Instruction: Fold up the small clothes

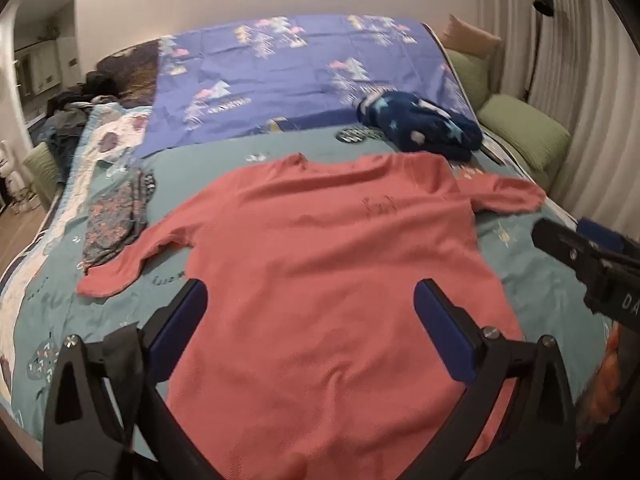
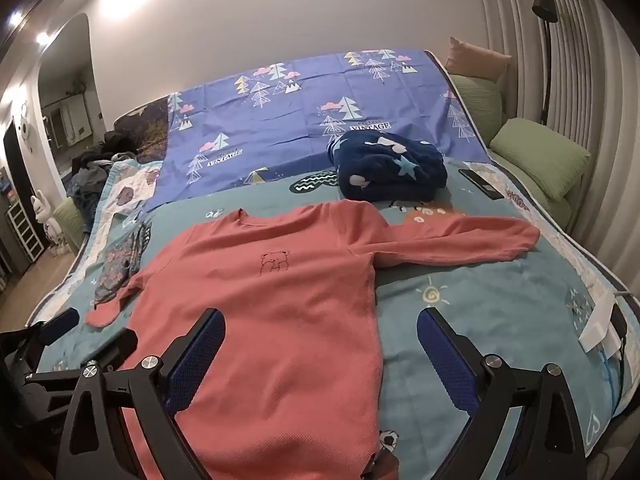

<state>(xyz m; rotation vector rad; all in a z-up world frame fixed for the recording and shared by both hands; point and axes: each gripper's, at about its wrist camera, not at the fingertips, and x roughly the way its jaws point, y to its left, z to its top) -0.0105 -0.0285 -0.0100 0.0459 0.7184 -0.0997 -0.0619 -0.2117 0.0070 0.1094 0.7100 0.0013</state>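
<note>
A pink shirt (image 2: 280, 304) lies face up and flat on the bed (image 2: 480, 320), collar toward the far end, both long sleeves spread out to the sides. A small bear outline sits on its chest. The left gripper (image 1: 310, 312) hovers over the shirt's lower half with its fingers (image 1: 188, 316) spread wide and holding nothing; pink cloth fills the gap between them. The right gripper (image 2: 320, 344) hangs over the shirt's right edge, fingers (image 2: 444, 352) likewise wide apart and empty, one over the cloth and the other over the teal sheet.

In the left wrist view the right gripper shows at the right edge, near the right sleeve.

Beyond the collar, a folded navy blanket (image 2: 388, 168) with stars rests where the teal sheet meets a purple sheet (image 2: 300, 112) printed with trees. A patterned garment (image 1: 116, 216) lies just beside the left sleeve, partly under it. A dark phone (image 2: 480, 184) lies near the blanket. Green cushions (image 2: 540, 160) line the bed's right side.
</note>
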